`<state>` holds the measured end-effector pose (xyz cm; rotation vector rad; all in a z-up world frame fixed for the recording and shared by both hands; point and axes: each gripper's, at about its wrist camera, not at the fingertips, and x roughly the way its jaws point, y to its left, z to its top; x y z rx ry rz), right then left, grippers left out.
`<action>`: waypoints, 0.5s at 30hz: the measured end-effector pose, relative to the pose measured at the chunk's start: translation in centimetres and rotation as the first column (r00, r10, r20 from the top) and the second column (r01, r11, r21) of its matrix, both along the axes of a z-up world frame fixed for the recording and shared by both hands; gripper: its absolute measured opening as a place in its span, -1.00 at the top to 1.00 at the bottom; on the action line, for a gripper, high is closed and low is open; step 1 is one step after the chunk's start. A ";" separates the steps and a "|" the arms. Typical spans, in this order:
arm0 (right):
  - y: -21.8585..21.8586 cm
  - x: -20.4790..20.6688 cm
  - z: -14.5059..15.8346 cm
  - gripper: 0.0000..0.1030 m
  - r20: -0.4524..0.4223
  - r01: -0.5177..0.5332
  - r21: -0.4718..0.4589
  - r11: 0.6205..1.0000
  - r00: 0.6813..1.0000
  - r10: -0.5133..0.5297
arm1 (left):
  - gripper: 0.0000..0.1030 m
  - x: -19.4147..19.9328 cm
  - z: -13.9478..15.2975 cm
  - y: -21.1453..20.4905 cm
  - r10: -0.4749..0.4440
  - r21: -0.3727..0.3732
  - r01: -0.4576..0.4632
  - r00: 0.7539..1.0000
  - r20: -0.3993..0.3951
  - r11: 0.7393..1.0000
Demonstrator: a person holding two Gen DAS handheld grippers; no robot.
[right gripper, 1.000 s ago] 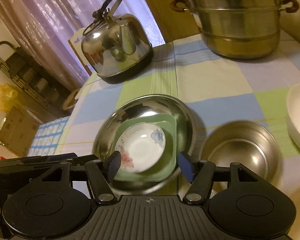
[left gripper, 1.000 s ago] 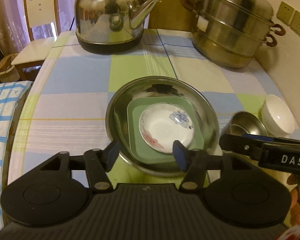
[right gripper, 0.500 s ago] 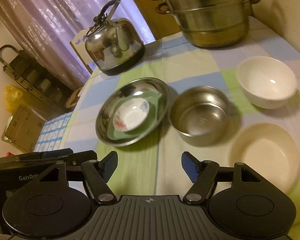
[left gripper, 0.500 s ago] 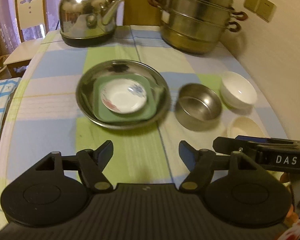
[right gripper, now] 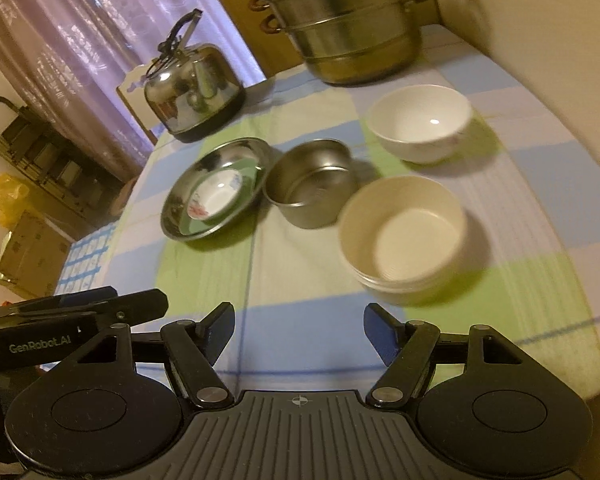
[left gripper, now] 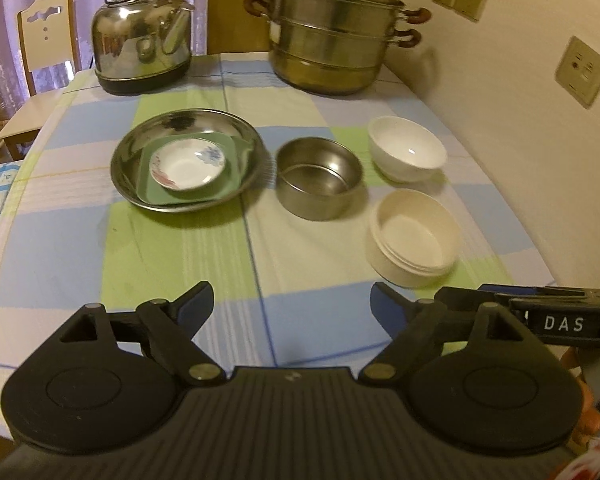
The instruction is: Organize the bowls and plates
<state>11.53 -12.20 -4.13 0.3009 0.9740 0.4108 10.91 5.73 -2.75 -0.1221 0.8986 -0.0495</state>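
The left gripper stands wide with nothing between its blue pads; its jaws have just been opening further. The right gripper is also wide and empty, and its jaws opened a little more in the last moments. Both hang above the near part of the checked tablecloth, well apart from the dishes. Ahead of the left gripper and a little to its left lies a wide steel plate, shiny and shallow. Inside it sits a green square plate, and on this one a small white saucer with a blue flower and a red mark. So it is a stack of three plates. Just beside it, ahead and slightly to the right, stands a steel bowl with straight walls, empty. Further right is a white round bowl, glossy and empty, and nearer to the gripper a cream bowl with a ribbed band under its rim, also empty. In the right wrist view the cream bowl is the nearest dish, ahead and slightly right. That makes three bowls, each apart. At the far edge of the table stand one steel kettle and one tiered steamer pot.
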 end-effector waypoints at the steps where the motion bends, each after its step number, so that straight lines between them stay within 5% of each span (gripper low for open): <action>1: -0.4 -0.3 0.1 -0.38 -0.003 0.005 -0.004 1.000 1.000 -0.005 | -0.65 -0.4 0.1 -0.4 -0.003 0.001 0.003 1.000 0.001 1.000; 15: -4.8 -4.7 0.3 -0.38 -0.010 0.028 -0.108 0.994 1.000 -0.030 | -0.81 -5.1 0.7 -5.1 0.030 0.022 -0.030 0.999 0.024 0.999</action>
